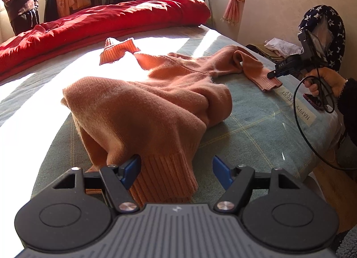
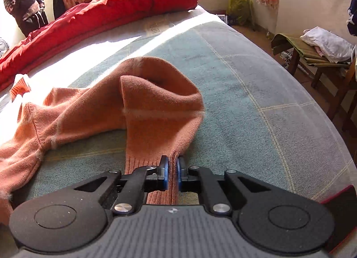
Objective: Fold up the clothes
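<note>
One orange knit sweater [image 1: 142,101] lies rumpled on the blue-grey bed [image 1: 256,124]; it looks soft, light and limp, best taken at its ribbed edges. Left gripper [image 1: 176,168] gapes wide around the hem. Right gripper [image 2: 171,168] pinches a sleeve cuff [image 2: 154,168].

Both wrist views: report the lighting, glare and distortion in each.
Left wrist view: sunlight blows out the bed sheet behind the orange sweater; fisheye bends the bed edge. Right wrist view: softer light, glare only at far left, sharp focus on the right hand-held gripper clamping the cuff, edges curved.
</note>
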Demonstrator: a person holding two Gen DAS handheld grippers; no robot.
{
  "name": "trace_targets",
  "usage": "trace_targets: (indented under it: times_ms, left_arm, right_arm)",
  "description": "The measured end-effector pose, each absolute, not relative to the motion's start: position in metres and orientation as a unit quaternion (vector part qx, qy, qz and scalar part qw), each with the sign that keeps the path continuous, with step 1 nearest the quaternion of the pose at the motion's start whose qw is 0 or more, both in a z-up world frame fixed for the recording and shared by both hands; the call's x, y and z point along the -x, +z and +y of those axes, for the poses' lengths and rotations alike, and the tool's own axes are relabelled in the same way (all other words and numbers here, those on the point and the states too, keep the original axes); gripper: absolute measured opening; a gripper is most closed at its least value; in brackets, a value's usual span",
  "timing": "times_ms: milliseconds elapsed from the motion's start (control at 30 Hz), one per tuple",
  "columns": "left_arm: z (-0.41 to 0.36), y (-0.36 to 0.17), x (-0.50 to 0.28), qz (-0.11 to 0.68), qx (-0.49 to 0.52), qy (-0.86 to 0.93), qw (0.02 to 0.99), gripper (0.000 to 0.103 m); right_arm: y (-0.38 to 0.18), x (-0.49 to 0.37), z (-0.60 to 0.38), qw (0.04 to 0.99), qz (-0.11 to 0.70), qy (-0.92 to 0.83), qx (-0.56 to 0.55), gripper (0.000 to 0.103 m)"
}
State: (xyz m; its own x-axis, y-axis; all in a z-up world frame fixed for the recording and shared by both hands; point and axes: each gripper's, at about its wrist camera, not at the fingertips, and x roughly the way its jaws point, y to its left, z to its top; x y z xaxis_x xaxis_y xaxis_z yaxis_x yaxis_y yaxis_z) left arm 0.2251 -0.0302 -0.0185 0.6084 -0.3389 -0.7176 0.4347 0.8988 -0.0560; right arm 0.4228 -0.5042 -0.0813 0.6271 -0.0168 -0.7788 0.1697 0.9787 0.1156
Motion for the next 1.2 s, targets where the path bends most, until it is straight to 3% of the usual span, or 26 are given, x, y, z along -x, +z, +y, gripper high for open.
trace_targets:
  times_ms: [433,567,733,933,1100,1200]
  left_arm:
    - [-0.035,-0.02,-0.232,0.391,-0.066,-0.21,0.893,0.072]
    - [-0.034,-0.022,-0.233,0.394,-0.064,-0.209,0.893,0.072]
    - [-0.034,-0.021,-0.232,0.393,-0.067,-0.212,0.893,0.072]
    - [-0.024,-0.021,-0.223,0.389,-0.059,-0.207,0.896,0.072]
    - [-0.012,-0.026,-0.212,0.391,-0.059,-0.192,0.898,0.072]
    - [0.001,-0.031,-0.203,0.396,-0.048,-0.181,0.899,0.072]
  right_arm:
    - [-0.048,-0.444,-0.575,0.899,0.395,-0.187,-0.032,0.008]
    - [-0.062,-0.445,-0.591,0.885,0.412,-0.209,-0.051,0.011]
    - [-0.072,-0.437,-0.575,0.886,0.418,-0.198,-0.041,0.024]
    - [-0.045,-0.423,-0.53,0.905,0.396,-0.154,-0.018,0.042]
    - [-0.017,-0.404,-0.462,0.921,0.384,-0.058,0.004,0.044]
    - [-0.003,-0.391,-0.413,0.925,0.379,0.007,0.022,0.053]
